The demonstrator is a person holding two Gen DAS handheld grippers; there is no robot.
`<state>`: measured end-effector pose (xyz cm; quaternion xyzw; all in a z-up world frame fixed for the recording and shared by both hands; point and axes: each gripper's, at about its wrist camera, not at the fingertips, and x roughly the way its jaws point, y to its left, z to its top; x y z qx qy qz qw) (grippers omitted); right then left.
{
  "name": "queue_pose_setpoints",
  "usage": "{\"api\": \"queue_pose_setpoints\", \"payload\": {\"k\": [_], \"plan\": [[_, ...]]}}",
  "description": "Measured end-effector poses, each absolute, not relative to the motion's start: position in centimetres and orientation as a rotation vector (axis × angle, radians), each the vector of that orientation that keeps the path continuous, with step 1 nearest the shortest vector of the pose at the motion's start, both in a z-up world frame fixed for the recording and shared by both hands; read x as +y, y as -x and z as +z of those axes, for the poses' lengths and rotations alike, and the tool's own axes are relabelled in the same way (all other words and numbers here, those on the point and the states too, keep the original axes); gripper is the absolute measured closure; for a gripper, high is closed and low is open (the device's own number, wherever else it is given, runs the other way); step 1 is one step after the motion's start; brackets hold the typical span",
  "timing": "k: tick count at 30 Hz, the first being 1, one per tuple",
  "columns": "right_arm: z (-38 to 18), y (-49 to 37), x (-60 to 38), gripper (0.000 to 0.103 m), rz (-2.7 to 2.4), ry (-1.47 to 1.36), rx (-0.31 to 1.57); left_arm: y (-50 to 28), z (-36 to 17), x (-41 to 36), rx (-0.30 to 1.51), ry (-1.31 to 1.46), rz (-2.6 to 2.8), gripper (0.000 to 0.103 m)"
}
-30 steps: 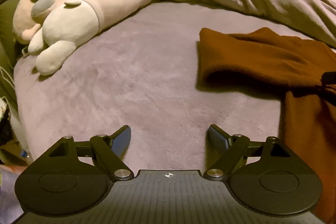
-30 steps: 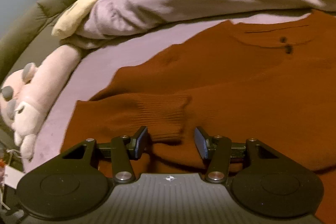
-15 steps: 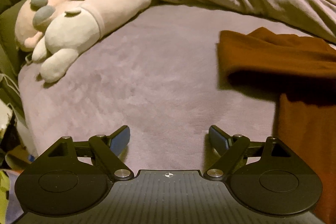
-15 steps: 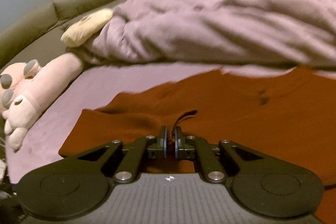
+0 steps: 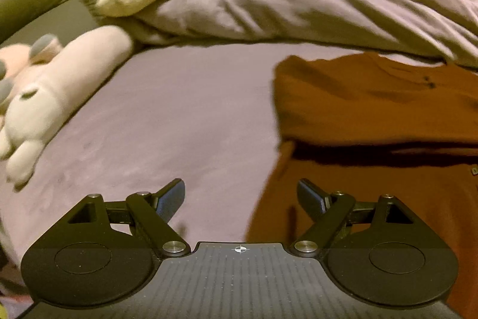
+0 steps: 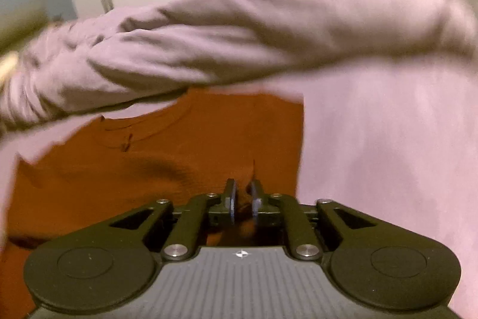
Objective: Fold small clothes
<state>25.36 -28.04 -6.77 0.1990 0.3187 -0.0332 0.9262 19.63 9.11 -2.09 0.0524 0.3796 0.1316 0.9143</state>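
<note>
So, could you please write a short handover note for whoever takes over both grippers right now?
Right gripper: shut on a pinch of the rust sweater, mid-move; view blurred.
Left gripper: open, holding nothing, above the purple bedsheet at the sweater's left edge.
Sweater lies on the bed in front of the bunched purple duvet; plush toy far left.
Done: one part already lies folded over the body.
Left: probably lay down the held part, then finish the folds.

both grippers, left gripper point(image 5: 240, 196) and right gripper point(image 6: 242, 198), are matte black, with blue-padded fingers point(image 5: 171, 196), silver pivot screws, round side discs, ribbed grey centre plate.
</note>
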Motion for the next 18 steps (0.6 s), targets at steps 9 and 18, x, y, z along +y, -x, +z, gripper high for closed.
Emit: {"api": "queue_pose_setpoints", "payload": {"k": [9, 18], "plan": [[-7.5, -27.9, -27.3, 0.093, 0.023, -0.477, 0.679, -24.0, -4.2, 6.8, 0.826, -0.144, 0.268, 0.016], [-5.7, -26.9, -25.2, 0.098, -0.09, -0.12, 0.549, -25.7, -4.3, 6.2, 0.815, -0.16, 0.266, 0.015]]}}
